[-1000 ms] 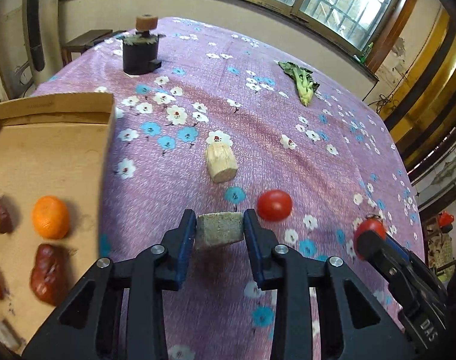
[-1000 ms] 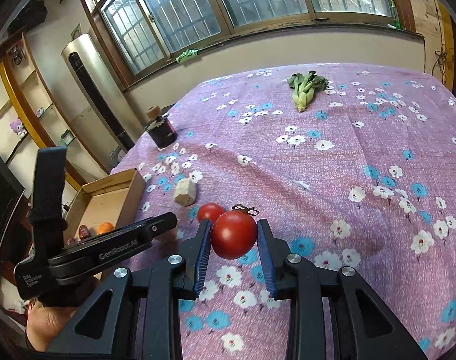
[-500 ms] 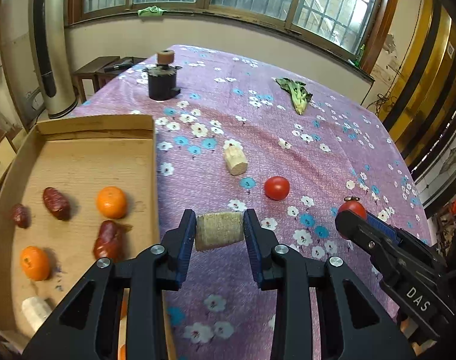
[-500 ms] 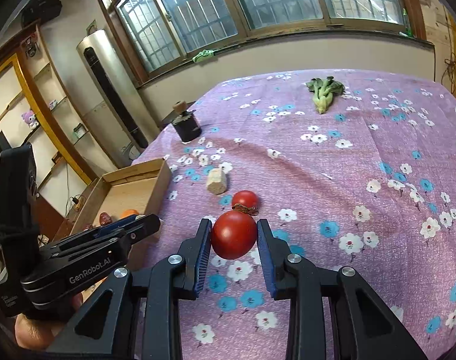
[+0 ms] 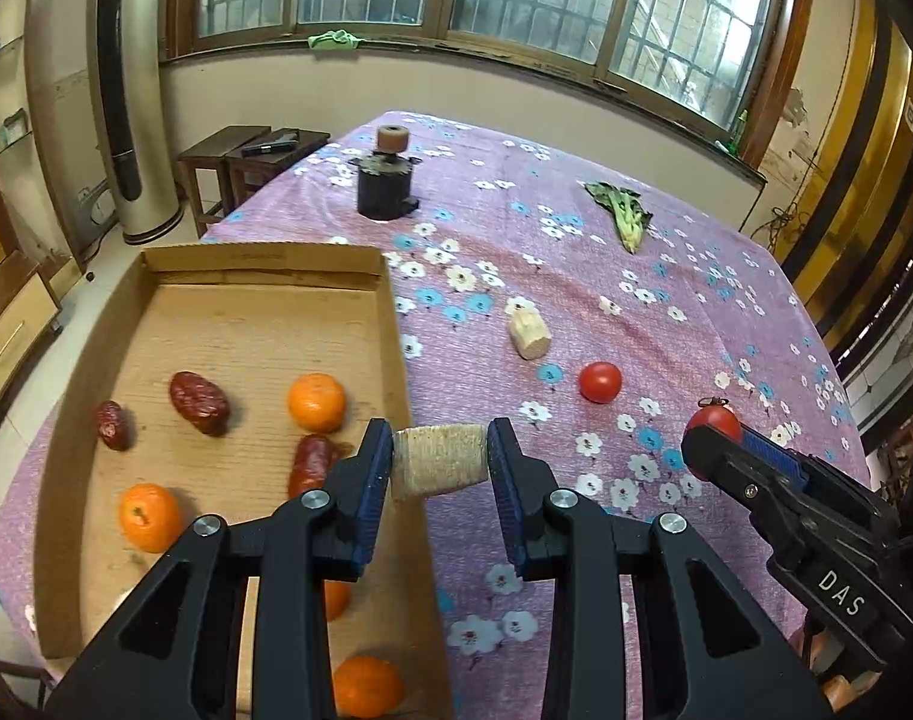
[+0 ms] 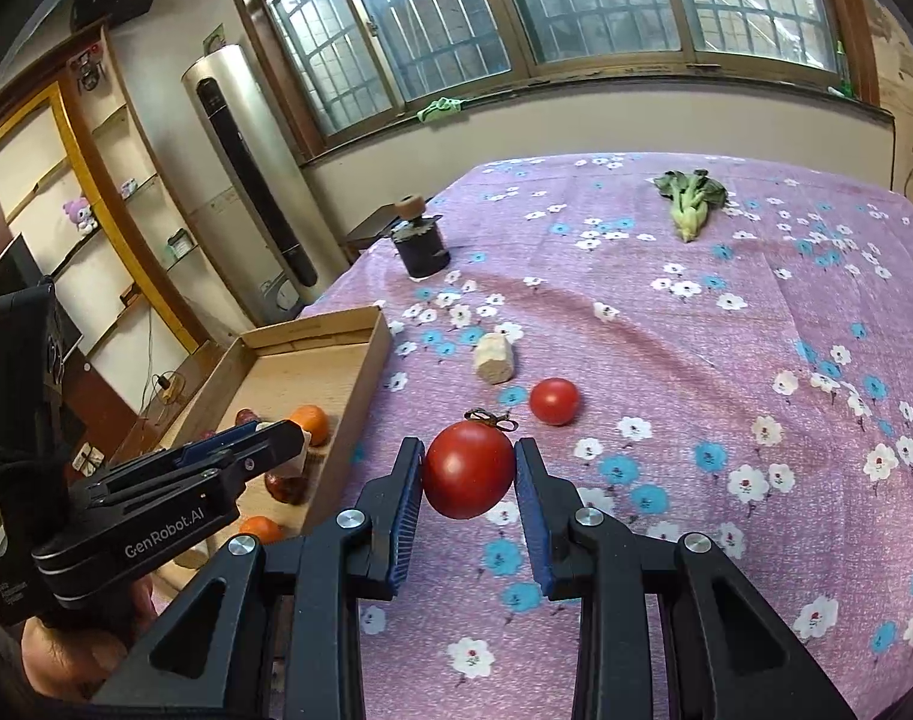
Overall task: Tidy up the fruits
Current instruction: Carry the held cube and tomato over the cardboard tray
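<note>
Both loads are now higher off the cloth vs 1 s ago, w/ the cardboard box (image 5: 390, 324) swung into view, so drop-off looks next. Left gripper (image 5: 440, 463) clamped on pale chunk (image 5: 440, 461), over box's right wall. Right gripper (image 6: 469, 471) clamped on big tomato (image 6: 468, 469); small tomato (image 6: 553, 401) just ahead on the cloth. Both point forward, tilted down.

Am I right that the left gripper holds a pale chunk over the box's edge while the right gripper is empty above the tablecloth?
Not quite: the right gripper is not empty; the right wrist view shows it shut on a red tomato. The left gripper does hold the pale chunk over the cardboard box edge.
</note>
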The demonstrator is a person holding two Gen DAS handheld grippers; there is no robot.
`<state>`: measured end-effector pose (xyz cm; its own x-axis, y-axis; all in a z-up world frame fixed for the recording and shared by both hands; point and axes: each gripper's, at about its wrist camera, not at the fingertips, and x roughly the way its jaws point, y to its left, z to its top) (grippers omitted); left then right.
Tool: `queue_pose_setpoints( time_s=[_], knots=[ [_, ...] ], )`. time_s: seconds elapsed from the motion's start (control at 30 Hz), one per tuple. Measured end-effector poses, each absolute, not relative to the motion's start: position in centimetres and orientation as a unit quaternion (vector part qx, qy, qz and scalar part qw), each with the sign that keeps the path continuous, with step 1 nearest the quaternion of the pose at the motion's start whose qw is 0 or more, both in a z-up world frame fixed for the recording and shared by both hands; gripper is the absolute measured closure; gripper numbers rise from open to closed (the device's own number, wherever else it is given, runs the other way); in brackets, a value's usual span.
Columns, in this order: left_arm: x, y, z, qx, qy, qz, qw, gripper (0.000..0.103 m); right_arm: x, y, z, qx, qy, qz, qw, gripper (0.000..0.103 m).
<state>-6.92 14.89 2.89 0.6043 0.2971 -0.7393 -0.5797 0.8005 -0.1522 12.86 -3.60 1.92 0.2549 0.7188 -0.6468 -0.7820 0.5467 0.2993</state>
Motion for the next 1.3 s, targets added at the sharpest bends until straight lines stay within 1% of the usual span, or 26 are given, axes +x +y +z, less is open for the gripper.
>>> queue_pose_setpoints(
  time_s=[0.57, 1.3],
  knots=[
    [-9.5, 17.9, 3.3, -0.201, 0.355, 0.285, 0.867, 0.073, 10.2, 0.1, 2.2, -0.067, 0.377, 0.503, 0.775, 0.072],
    [-11.1, 22.2, 2.6, -0.212, 0.356, 0.316, 0.854, 0.073, 9.2, 6.2, 1.9, -0.097, 0.377, 0.530, 0.753, 0.072]
  ],
)
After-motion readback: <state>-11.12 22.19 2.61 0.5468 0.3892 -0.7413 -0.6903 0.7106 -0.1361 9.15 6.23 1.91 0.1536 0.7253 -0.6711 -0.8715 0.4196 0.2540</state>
